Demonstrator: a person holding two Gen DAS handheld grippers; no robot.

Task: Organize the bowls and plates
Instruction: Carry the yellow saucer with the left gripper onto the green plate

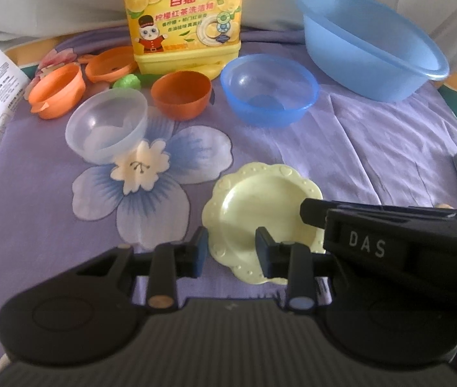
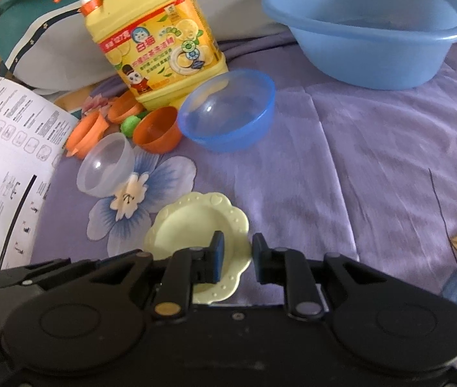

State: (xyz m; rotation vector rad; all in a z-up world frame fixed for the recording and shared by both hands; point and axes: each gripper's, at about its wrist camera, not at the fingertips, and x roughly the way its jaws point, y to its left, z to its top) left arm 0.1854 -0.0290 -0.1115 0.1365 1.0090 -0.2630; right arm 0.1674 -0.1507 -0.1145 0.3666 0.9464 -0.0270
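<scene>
The plate (image 1: 254,206) is small, pale yellow and scalloped, with tiny raised hearts and dots around its rim, and it sits on the purple flowered cloth (image 1: 373,148) close in front of both grippers. The left gripper (image 1: 231,251) has its two fingers astride the plate's near edge, one outside the rim and one over the inner dish; a clear gap shows between them, and whether the pads press on the rim cannot be told. The right gripper (image 2: 238,258) has one finger over the plate's right edge and the other beside it over the cloth, the jaws narrowly parted with the rim between them; a real grip cannot be confirmed. Further back stand the bowls: a clear one (image 1: 107,125) tilted on a printed flower, a dark orange one (image 1: 181,95), and a see-through blue bowl (image 1: 270,88), all empty. Behind those, a large blue basin (image 1: 370,42) looks empty too. Two orange cups (image 1: 57,92) lie at the left beside a small green lump (image 1: 127,81) too blurred to identify. A yellow dish soap jug (image 2: 157,42) with an orange pump stands at the back, its top cut off in the left view. A printed sheet (image 2: 5,161) runs off the left edge.
</scene>
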